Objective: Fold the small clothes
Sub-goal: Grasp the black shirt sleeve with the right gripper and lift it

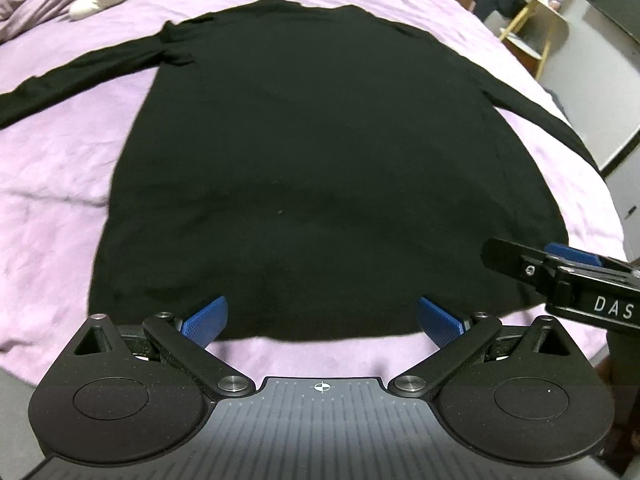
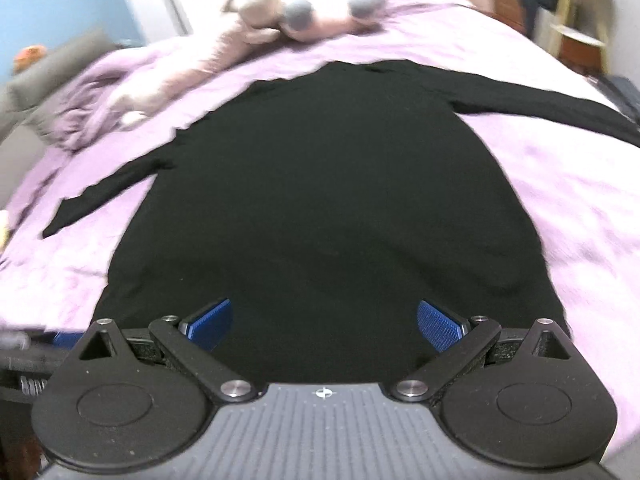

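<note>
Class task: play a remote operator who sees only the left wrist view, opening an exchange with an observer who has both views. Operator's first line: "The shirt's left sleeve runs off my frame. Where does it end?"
Observer: In the right wrist view the left sleeve ends flat on the purple bedsheet, cuff toward the bed's left edge.
Operator: Is the right gripper open?
Observer: Yes, the right gripper has its jaws wide apart above the black shirt hem, holding nothing.
Operator: Anything beyond the collar?
Observer: A pink plush toy lies there, apart from the shirt.

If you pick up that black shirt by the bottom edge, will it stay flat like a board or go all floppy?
Probably floppy: the black shirt lies flat, following the purple bedsheet, so it would likely droop. Its long sleeves would probably dangle. It looks thin, so likely light.
</note>
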Demonstrator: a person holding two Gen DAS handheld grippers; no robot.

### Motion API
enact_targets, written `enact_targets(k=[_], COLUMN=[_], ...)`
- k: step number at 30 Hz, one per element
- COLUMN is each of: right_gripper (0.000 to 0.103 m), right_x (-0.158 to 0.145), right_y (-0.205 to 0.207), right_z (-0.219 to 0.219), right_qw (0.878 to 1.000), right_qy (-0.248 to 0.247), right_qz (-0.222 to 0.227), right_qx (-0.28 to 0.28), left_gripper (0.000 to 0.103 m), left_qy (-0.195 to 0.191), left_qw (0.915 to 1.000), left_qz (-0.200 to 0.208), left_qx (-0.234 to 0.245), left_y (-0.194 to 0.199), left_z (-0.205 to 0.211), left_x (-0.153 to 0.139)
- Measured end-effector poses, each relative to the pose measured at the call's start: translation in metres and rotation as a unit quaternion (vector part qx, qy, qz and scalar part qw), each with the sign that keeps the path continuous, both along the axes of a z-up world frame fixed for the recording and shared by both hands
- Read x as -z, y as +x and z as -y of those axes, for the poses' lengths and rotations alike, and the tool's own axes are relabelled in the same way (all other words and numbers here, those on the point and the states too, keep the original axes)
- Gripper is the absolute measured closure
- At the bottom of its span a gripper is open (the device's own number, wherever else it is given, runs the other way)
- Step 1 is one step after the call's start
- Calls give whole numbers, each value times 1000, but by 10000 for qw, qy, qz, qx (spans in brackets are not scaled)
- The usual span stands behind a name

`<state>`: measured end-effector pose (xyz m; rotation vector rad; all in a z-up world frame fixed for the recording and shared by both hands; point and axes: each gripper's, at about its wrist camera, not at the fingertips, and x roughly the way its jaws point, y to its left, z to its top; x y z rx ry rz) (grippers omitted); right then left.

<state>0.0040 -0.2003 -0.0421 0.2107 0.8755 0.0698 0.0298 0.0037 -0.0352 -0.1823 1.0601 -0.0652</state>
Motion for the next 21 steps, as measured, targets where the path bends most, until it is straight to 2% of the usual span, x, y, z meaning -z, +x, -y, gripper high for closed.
enact_targets(k=[2, 3, 5, 6, 7, 8, 10, 11, 12, 13, 15, 19, 20, 21], right_gripper=[4, 4, 4, 4, 4, 6, 17, 35, 59, 64, 71, 74, 78, 86], right_x=[-3, -7, -15, -16, -15, -12, 3, 13, 23, 34, 53, 68, 74, 82], right_y=[9, 14, 24, 27, 29, 29, 31, 33, 35, 38, 40, 51, 50, 51], right_z=[29, 51, 111, 143, 177, 209, 273, 299, 323, 342, 369, 392, 398, 401], right_qw=[9989, 9959, 9802, 9668, 9481, 9263, 8748, 8523, 8307, 8128, 7873, 7588, 7511, 7398], right_qy=[-43, 66, 654, 1012, 1381, 1709, 2333, 2568, 2755, 2908, 3118, 3287, 3312, 3365], right_qz=[200, 379, 665, 825, 1015, 1174, 1371, 1346, 1287, 1224, 1170, 1329, 1345, 1344], right_qx=[422, 815, 1747, 2197, 2680, 3147, 4018, 4352, 4663, 4896, 5189, 5463, 5550, 5669], left_gripper=[0, 0, 0, 0, 0, 0, 0, 0, 0, 0, 0, 0, 0, 0], left_qy=[-9, -27, -53, -80, -121, -175, -211, -175, -133, -122, -228, -333, -314, -292], left_qw=[10000, 9999, 9998, 9998, 9996, 9995, 9991, 9991, 9992, 9991, 9978, 9958, 9958, 9959], left_qz=[82, 114, 173, 199, 234, 277, 361, 374, 354, 352, 417, 503, 490, 485], left_qx=[21, 29, -29, -58, -61, -48, -6, -34, -115, -214, -452, -692, -702, -707], left_y=[7, 11, 23, 29, 35, 43, 56, 65, 72, 79, 92, 113, 118, 121], left_z=[1, 0, -2, -5, -6, -9, -11, -13, -15, -17, -22, -22, -19, -18], left_x=[1, 1, 2, 2, 2, 3, 7, 9, 11, 13, 15, 15, 16, 16])
